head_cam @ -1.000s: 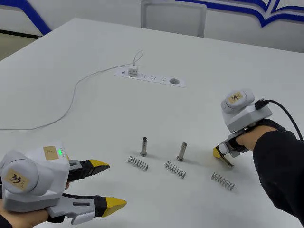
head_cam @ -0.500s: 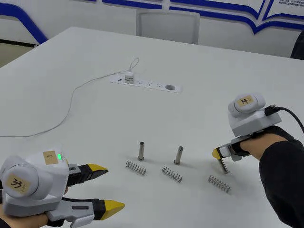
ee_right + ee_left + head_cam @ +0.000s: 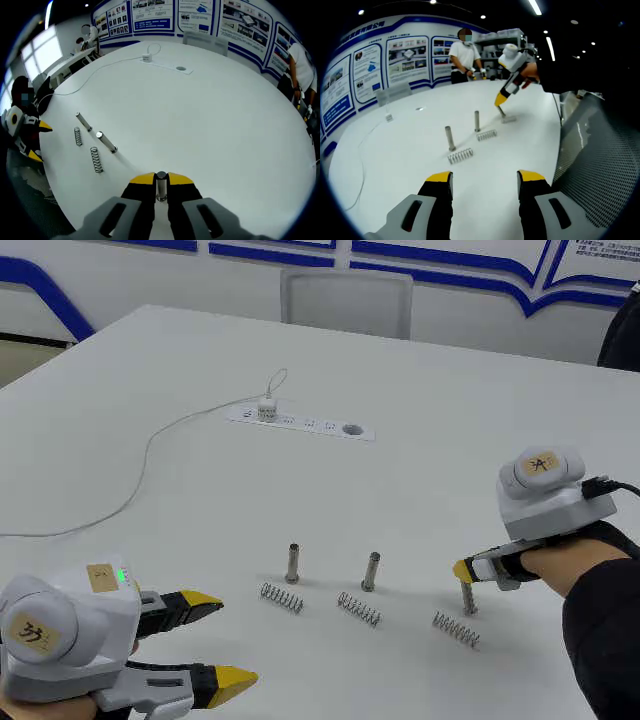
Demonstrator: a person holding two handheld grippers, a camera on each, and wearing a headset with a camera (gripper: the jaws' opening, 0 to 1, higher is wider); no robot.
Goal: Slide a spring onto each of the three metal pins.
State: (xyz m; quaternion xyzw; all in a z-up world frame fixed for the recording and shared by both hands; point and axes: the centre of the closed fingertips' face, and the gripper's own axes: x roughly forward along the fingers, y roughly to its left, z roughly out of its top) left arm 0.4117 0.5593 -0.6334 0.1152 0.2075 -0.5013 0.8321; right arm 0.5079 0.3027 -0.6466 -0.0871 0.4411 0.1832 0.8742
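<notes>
**right gripper clamps the third pin upright; three springs lie loose**

the right gripper (image 3: 466,576) is closed narrowly on the third pin (image 3: 467,598), pinching it near its top. the pin stands roughly upright at the right end of the row. whether its foot touches the white table (image 3: 420,470) cannot be told. the left gripper (image 3: 222,638) hovers at the near left, jaws wide apart and holding nothing.

the left pin (image 3: 292,563) and the middle pin (image 3: 371,571) stand upright and free, apart from each other. both are short, smooth, dull-silver cylinders. just near of each pin a thin wire coil lies on its side, slightly slanted: the left spring (image 3: 281,597), the middle spring (image 3: 359,608) and the right spring (image 3: 456,629). no spring is on a pin yet.

the springs look very light and soft along their length. they would likely roll, or flick away if squeezed hard. a gentle pinch across the coils near one end seems best, leaving the other end's bore open for the pin. the pins look stiff, slick and easily tipped, so each probably needs steadying low down while its spring goes on.
</notes>
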